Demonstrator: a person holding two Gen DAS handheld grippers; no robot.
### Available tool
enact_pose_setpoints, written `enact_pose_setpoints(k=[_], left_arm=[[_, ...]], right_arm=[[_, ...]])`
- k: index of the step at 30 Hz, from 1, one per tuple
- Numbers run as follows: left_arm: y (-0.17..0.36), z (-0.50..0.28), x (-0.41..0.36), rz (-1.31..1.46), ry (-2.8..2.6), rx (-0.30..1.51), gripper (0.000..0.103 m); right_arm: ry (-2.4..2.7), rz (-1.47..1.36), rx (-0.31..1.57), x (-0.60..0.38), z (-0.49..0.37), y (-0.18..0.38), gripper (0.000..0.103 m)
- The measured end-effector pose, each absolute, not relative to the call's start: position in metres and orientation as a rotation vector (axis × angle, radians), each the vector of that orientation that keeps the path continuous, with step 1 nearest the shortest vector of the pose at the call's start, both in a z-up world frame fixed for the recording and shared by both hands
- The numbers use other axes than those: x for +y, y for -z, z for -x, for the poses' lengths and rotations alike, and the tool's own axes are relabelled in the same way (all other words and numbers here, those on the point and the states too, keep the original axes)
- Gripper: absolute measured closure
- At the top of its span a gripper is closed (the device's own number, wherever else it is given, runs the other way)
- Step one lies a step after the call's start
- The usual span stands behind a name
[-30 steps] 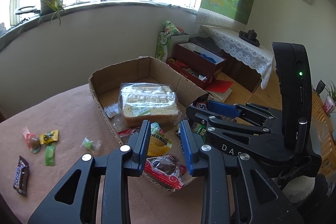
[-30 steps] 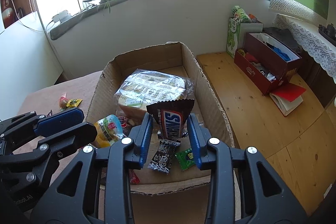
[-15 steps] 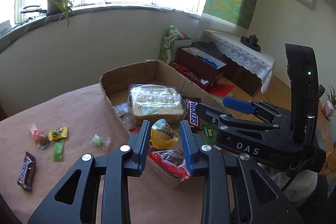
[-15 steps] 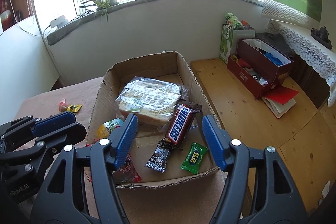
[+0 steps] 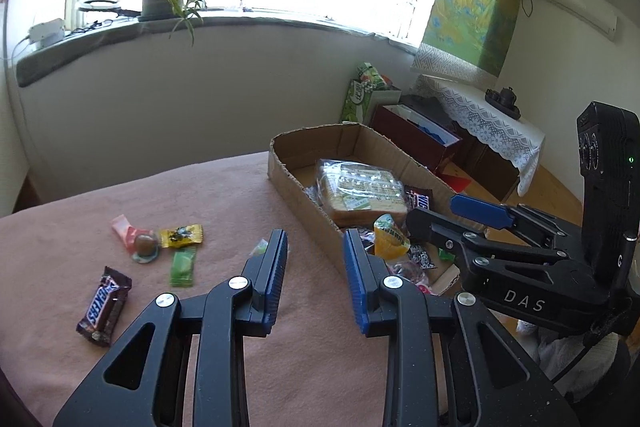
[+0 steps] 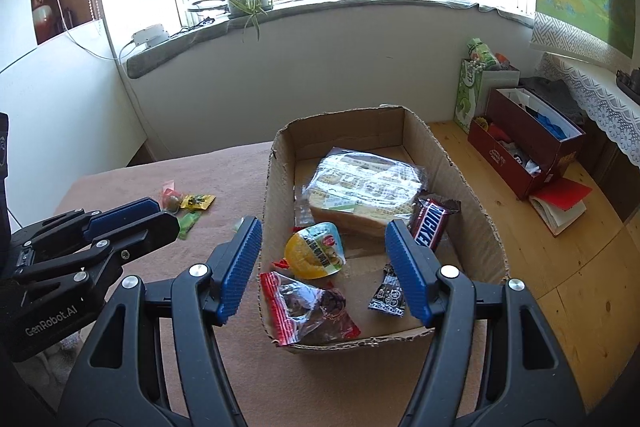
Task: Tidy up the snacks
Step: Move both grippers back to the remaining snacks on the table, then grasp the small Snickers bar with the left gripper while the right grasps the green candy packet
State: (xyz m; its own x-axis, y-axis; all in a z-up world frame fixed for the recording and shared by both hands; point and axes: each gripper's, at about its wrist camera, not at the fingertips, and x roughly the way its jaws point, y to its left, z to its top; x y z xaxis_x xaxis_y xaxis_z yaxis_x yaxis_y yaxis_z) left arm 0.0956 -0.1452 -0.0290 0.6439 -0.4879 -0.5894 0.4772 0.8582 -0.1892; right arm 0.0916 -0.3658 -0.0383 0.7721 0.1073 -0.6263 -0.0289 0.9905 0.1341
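The right gripper (image 6: 324, 263) hangs over the near end of the brown cardboard box (image 6: 476, 195), tilted down, its 2 blue-padded jaws spread wide and holding nothing. Between them lies the yellow jelly cup (image 6: 316, 251); just past the right jaw sits the brown Snickers bar (image 6: 432, 223), leaning on the clear-wrapped bread loaf (image 6: 360, 187). The left gripper (image 5: 316, 255) is level over the pink tablecloth (image 5: 200, 195), jaws parted and empty. To its left lie a second brown Snickers bar (image 5: 105, 301) and a green candy packet (image 5: 183, 267), well apart from the box.
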Motion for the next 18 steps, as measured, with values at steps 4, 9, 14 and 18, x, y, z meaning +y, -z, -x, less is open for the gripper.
enact_pose_setpoints(k=[4, 9, 14, 18], left_arm=[[0.034, -0.1, -0.112, 0.046, 0.491, 0.682, 0.075], [0.044, -0.104, -0.066, 0.08, 0.399, 0.699, 0.075], [0.053, -0.104, -0.03, 0.103, 0.33, 0.716, 0.075], [0.063, -0.105, -0.007, 0.12, 0.297, 0.738, 0.075]], right_arm=[[-0.117, -0.105, 0.683, -0.343, -0.091, 0.036, 0.036], [-0.178, -0.073, 0.694, -0.312, -0.094, 0.038, 0.036], [-0.236, -0.049, 0.727, -0.281, -0.103, 0.049, 0.036], [-0.282, -0.028, 0.76, -0.257, -0.112, 0.062, 0.036]])
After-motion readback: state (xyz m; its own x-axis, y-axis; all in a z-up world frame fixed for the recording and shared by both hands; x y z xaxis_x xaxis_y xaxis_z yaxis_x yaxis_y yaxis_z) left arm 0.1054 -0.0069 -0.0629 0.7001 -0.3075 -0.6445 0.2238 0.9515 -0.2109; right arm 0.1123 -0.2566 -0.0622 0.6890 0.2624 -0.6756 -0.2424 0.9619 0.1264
